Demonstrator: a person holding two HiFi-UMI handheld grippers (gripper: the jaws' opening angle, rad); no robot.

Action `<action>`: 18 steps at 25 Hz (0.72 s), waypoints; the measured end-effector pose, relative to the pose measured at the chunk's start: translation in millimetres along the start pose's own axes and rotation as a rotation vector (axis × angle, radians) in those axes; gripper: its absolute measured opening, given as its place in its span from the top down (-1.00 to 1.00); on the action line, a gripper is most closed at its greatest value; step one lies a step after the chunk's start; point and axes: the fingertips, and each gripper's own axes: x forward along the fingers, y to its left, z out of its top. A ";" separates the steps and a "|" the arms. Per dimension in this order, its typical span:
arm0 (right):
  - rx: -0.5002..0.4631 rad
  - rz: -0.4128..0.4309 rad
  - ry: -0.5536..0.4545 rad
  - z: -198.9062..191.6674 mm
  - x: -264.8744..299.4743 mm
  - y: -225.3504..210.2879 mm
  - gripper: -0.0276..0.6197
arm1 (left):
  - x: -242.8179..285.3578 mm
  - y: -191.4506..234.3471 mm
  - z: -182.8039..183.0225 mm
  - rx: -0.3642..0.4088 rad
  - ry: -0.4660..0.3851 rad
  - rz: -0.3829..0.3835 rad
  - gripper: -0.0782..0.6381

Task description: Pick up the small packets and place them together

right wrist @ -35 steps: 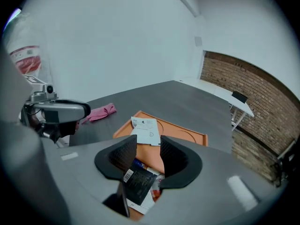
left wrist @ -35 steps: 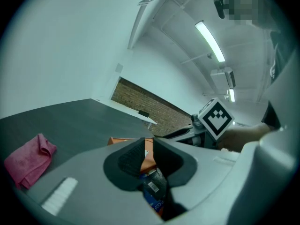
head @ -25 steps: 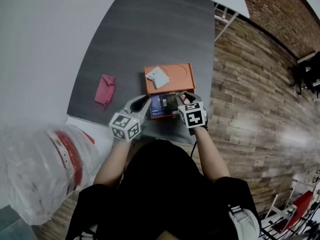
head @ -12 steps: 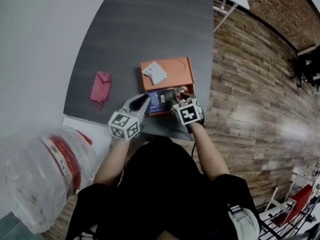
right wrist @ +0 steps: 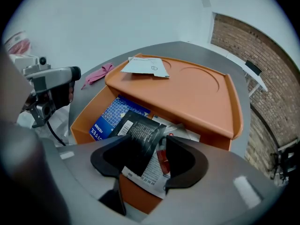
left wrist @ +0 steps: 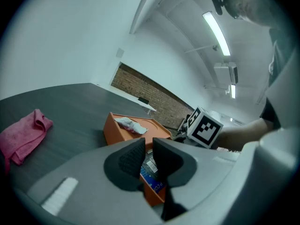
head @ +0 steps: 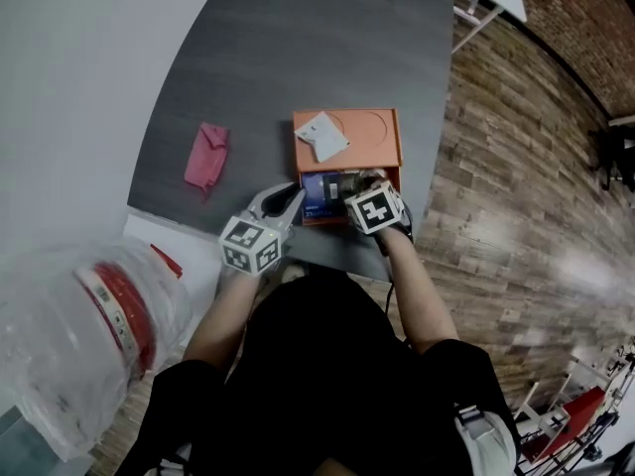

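black packet (right wrist: 140, 137) belongs with the others in the orange box (right wrist: 197, 97), so the right gripper (right wrist: 152, 150) hangs low over its open front, tilted down. its jaws are opening, and the packet lies loose between the pads (right wrist: 185, 156), beside a blue packet (right wrist: 108, 118). 1 white packet (right wrist: 145, 67) rests on top. the left gripper (left wrist: 149, 156) hovers alongside, all but closed, empty.
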 end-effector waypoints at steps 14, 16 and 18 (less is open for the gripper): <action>0.011 -0.012 -0.012 -3.2 -5.4 0.9 0.66 | 5.1 6.9 -4.5 -0.027 -0.006 0.007 0.65; 0.016 -0.014 -0.028 -2.2 -9.7 1.4 0.78 | 4.7 6.5 -3.9 -0.026 -0.007 0.006 0.64; 0.015 -0.014 -0.056 2.2 -13.9 2.3 0.84 | 4.2 6.4 -3.4 -0.024 -0.006 0.004 0.65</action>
